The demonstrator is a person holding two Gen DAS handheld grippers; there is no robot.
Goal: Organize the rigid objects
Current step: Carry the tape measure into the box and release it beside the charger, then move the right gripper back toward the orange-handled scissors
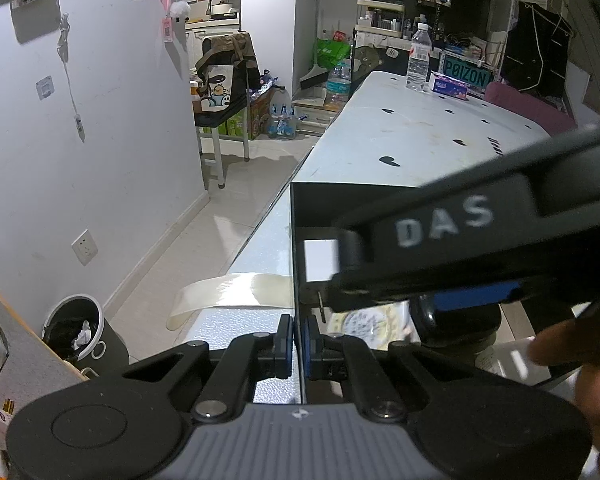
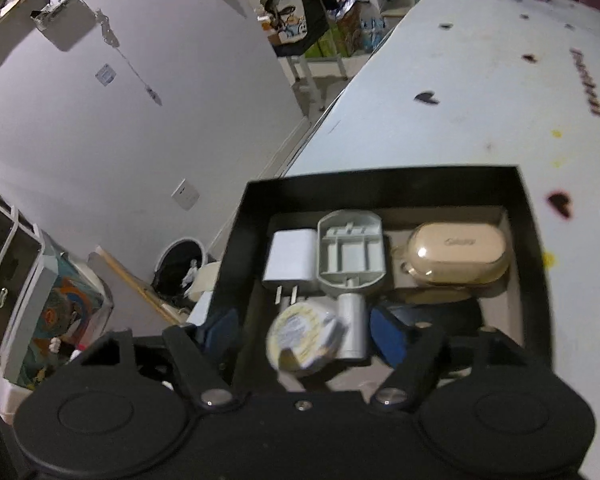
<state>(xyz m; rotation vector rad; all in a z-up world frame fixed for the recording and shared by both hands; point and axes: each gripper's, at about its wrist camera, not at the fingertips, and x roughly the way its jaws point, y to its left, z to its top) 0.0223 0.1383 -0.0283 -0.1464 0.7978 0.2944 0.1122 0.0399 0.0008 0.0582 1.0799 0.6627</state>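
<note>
left hand-held gripper (image 1: pixel 299 346) pinching black box (image 1: pixel 298 240) wall

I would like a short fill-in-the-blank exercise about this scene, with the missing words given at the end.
1. The left gripper is shut on the wall of the black ____.
2. The right gripper is open above a round roll of ____.
3. Inside the box, the white charger lies to the ____ of the grey plastic part.
4. The beige earbud case has its lid ____.

Missing words: box; tape; left; closed
</note>
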